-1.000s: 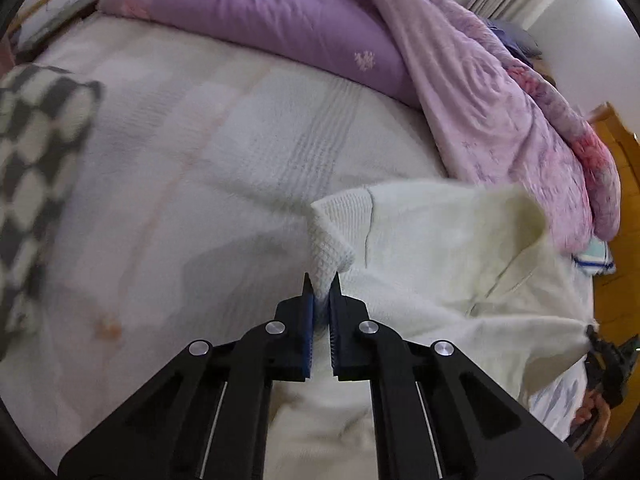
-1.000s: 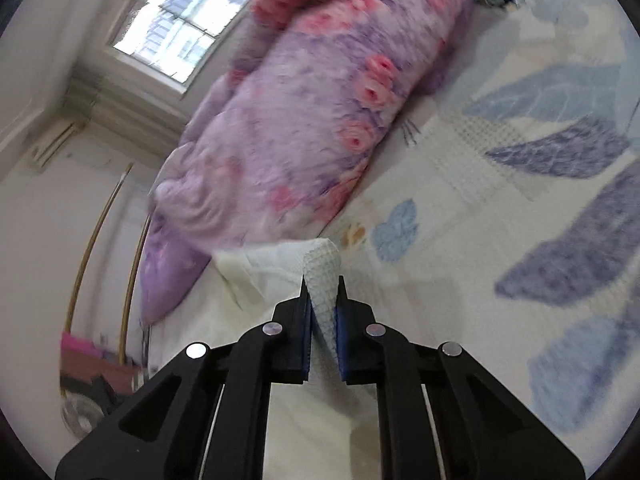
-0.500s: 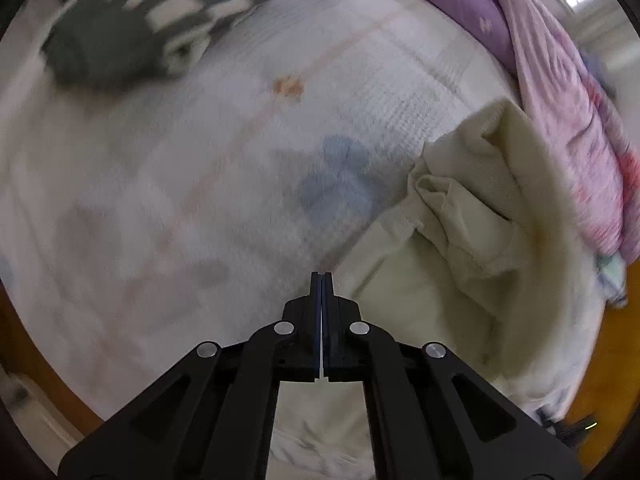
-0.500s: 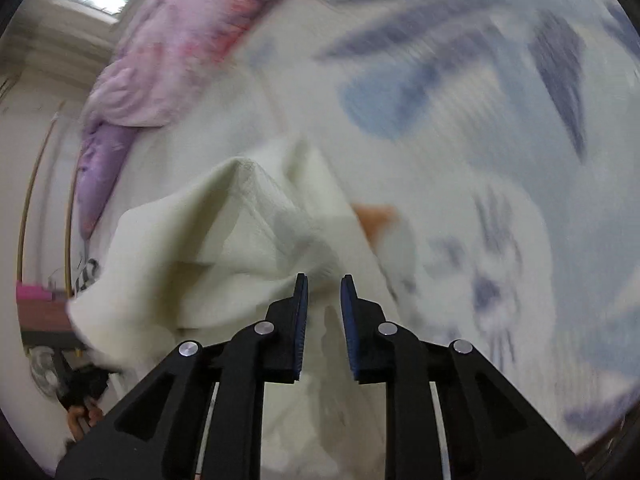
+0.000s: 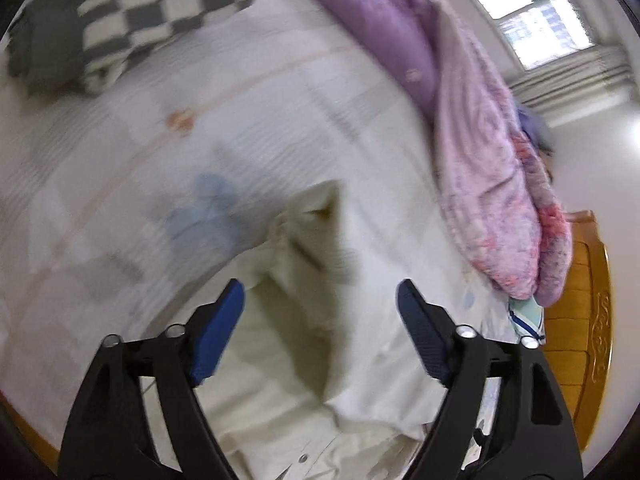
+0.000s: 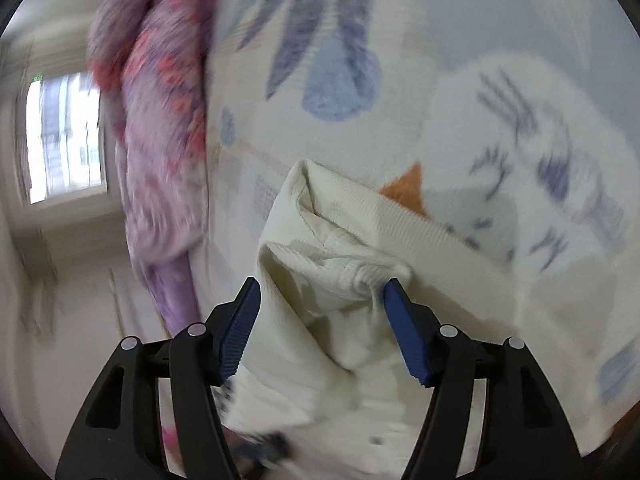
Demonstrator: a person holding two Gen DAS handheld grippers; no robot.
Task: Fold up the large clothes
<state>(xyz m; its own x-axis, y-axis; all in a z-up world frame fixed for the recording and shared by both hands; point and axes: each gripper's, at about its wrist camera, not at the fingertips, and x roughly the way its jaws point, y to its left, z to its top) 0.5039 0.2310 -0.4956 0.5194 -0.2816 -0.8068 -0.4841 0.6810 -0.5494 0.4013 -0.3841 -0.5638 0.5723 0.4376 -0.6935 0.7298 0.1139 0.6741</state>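
A cream knit garment point(image 5: 304, 320) lies crumpled on the bed sheet point(image 5: 200, 140), with small buttons near the bottom of the left wrist view. My left gripper point(image 5: 320, 300) is open and empty just above it, jaws wide apart. In the right wrist view the same garment point(image 6: 340, 280) shows a bunched ribbed edge and folded layers. My right gripper point(image 6: 320, 300) is open and empty, its blue pads on either side of the bunched fabric without pinching it.
A purple and pink floral quilt point(image 5: 480, 140) is heaped along the bed's far side; it also shows in the right wrist view point(image 6: 160, 120). A grey checkered cloth point(image 5: 120, 28) lies at the top left. A wooden bed board point(image 5: 580, 320) stands at the right.
Both grippers held the garment lifted a second ago, then let it drop onto the bed. Both jaws have since opened wide above the crumpled fabric.
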